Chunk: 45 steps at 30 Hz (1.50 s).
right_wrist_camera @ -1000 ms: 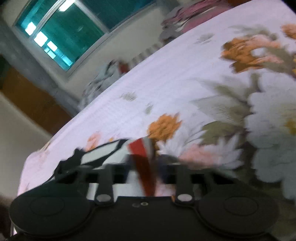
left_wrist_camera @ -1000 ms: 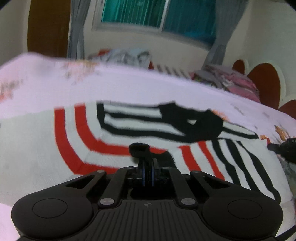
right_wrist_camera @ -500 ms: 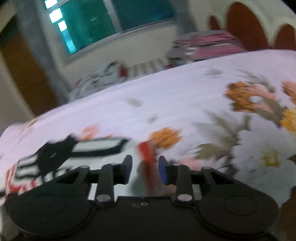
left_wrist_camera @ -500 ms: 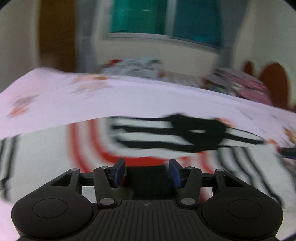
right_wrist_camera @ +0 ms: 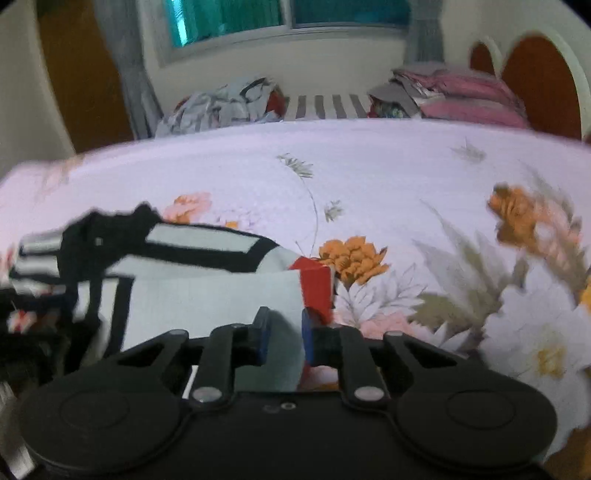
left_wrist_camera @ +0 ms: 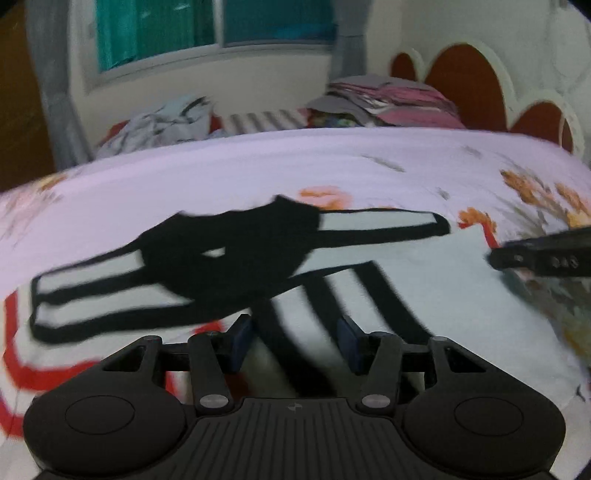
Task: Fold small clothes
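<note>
White knit with black and red stripes and a black collar, the small striped sweater (left_wrist_camera: 229,258) lies flat on the bed covered by a pale lilac bedsheet printed with orange and white flowers (left_wrist_camera: 258,166). In the left wrist view its long axis runs roughly left to right across the bed, with both sleeves folded in over the body; the black collar sits near the middle, facing the far side of the bed. Red stripes show at the near left, black stripes fan toward the near right.

The left gripper (left_wrist_camera: 294,341) hovers just above the near part of the sweater, its jaws spread wide with nothing between them. The right gripper (right_wrist_camera: 283,334) is at the sweater's right edge; its jaws stand apart with a loose gap, and white fabric with a red-striped corner lies between them, not pinched. In the left wrist view the right gripper's black tip enters from the right, at the sweater's edge.

Beyond the bed's far side sit a crumpled heap of grey-white clothes (left_wrist_camera: 162,122), a striped cloth (right_wrist_camera: 321,107) and a stack of folded pink and grey textiles (right_wrist_camera: 458,92). Behind them are a teal-glazed window (left_wrist_camera: 214,26) with grey curtains and a brown scalloped headboard (left_wrist_camera: 472,85) at the right.
</note>
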{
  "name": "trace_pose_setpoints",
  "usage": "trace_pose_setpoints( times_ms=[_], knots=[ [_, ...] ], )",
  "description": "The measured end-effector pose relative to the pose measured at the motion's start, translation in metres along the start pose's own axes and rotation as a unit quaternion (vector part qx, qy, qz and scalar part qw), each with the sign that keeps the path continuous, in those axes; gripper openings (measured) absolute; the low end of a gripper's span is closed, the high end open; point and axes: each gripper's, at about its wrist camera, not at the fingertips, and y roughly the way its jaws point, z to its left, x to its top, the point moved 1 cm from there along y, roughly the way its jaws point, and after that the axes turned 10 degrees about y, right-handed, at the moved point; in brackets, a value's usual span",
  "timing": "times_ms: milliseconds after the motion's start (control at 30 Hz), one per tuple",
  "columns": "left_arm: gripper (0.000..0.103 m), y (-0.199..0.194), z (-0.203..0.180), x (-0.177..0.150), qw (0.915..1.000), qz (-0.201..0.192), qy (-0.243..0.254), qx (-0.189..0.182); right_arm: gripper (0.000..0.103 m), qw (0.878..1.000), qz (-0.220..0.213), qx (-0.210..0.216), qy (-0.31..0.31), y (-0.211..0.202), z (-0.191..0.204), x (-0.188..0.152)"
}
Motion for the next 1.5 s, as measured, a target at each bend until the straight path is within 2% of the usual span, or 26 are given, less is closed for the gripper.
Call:
trace_pose_setpoints(
  times_ms=[67, 167, 300, 433, 500, 567, 633, 667, 700, 767, 800, 867, 933, 1000, 1067, 1100, 1167, 1200, 1233, 1267, 1333, 1400, 1433, 1467, 1500],
  knots=[
    [0.051, -0.011, -0.001, -0.007, 0.9999, 0.000, 0.011, 0.000, 0.021, 1.000, 0.005, 0.025, 0.015, -0.008, 0.000, -0.008],
    [0.051, -0.026, -0.011, -0.019, 0.9996, -0.003, 0.027, 0.002, 0.020, 0.999, 0.005, 0.033, 0.016, -0.021, 0.004, -0.027],
    [0.051, -0.030, -0.015, -0.035, 0.9999, 0.011, -0.002, 0.000, 0.020, 0.999, 0.011, 0.030, 0.029, -0.039, 0.002, -0.049],
    [0.051, -0.051, -0.024, -0.047, 0.9999, 0.009, 0.005, 0.010, 0.020, 0.999, 0.021, 0.023, 0.017, -0.062, 0.004, -0.070],
    [0.051, -0.062, -0.023, -0.051, 0.9999, -0.001, 0.001, 0.017, 0.020, 0.999, 0.008, 0.026, 0.027, -0.081, 0.004, -0.074],
    [0.051, -0.059, -0.018, -0.057, 0.9997, 0.013, -0.006, 0.020, 0.020, 0.998, -0.003, 0.044, 0.045, -0.094, 0.005, -0.075],
    [0.051, -0.056, -0.011, -0.061, 0.9996, 0.011, -0.022, 0.010, 0.019, 0.998, 0.021, 0.050, 0.035, -0.087, 0.012, -0.080],
    [0.051, -0.056, -0.008, -0.059, 0.9994, 0.014, -0.031, 0.009, 0.019, 0.998, 0.040, 0.034, 0.017, -0.078, 0.016, -0.084],
    [0.051, -0.059, -0.008, -0.056, 0.9992, 0.013, -0.033, 0.017, 0.019, 0.999, 0.035, 0.022, 0.001, -0.077, 0.020, -0.085],
    [0.051, -0.068, -0.005, -0.053, 0.9991, -0.007, -0.027, 0.032, 0.022, 0.999, 0.028, 0.034, 0.016, -0.084, 0.019, -0.079],
    [0.051, -0.068, -0.002, -0.053, 0.9990, -0.004, -0.026, 0.037, 0.022, 0.998, 0.019, 0.045, 0.029, -0.088, 0.018, -0.077],
    [0.051, -0.059, 0.005, -0.060, 0.9977, 0.027, -0.027, 0.057, 0.022, 0.999, 0.020, 0.040, 0.018, -0.087, 0.020, -0.077],
    [0.052, -0.057, 0.012, -0.066, 0.9978, 0.027, -0.039, 0.046, 0.023, 0.998, 0.047, 0.031, 0.007, -0.074, 0.020, -0.084],
    [0.052, -0.060, 0.014, -0.064, 0.9978, 0.029, -0.045, 0.040, 0.024, 0.998, 0.047, 0.033, 0.007, -0.077, 0.022, -0.082],
    [0.059, -0.066, 0.017, -0.066, 0.9977, 0.027, -0.056, 0.027, 0.026, 0.998, 0.031, 0.045, 0.029, -0.085, 0.019, -0.078],
    [0.068, -0.069, 0.018, -0.069, 0.9972, 0.030, -0.059, 0.033, 0.027, 0.998, 0.023, 0.049, 0.036, -0.088, 0.017, -0.077],
    [0.074, -0.082, 0.024, -0.078, 0.9959, 0.026, -0.068, 0.054, 0.028, 0.998, 0.020, 0.052, 0.040, -0.090, 0.016, -0.076],
    [0.079, -0.089, 0.030, -0.082, 0.9947, 0.023, -0.077, 0.063, 0.028, 0.997, 0.017, 0.056, 0.040, -0.091, 0.017, -0.075],
    [0.089, -0.098, 0.038, -0.088, 0.9926, 0.020, -0.089, 0.080, 0.029, 0.997, 0.014, 0.060, 0.042, -0.093, 0.018, -0.075],
    [0.093, -0.105, 0.046, -0.093, 0.9906, 0.015, -0.097, 0.096, 0.030, 0.997, 0.013, 0.062, 0.045, -0.094, 0.019, -0.074],
    [0.094, -0.122, 0.069, -0.104, 0.9865, 0.002, -0.118, 0.113, 0.035, 0.996, 0.011, 0.064, 0.059, -0.099, 0.024, -0.075],
    [0.094, -0.140, 0.102, -0.120, 0.9777, -0.014, -0.158, 0.137, 0.035, 0.996, 0.004, 0.059, 0.066, -0.105, 0.031, -0.077],
    [0.090, -0.149, 0.121, -0.130, 0.9710, -0.024, -0.186, 0.149, 0.035, 0.996, 0.002, 0.055, 0.071, -0.106, 0.034, -0.078],
    [0.084, -0.159, 0.142, -0.142, 0.9607, -0.034, -0.216, 0.171, 0.035, 0.996, -0.001, 0.050, 0.075, -0.107, 0.038, -0.079],
    [0.068, -0.166, 0.163, -0.155, 0.9495, -0.035, -0.245, 0.193, 0.033, 0.996, -0.003, 0.047, 0.081, -0.109, 0.042, -0.080]
  ],
)
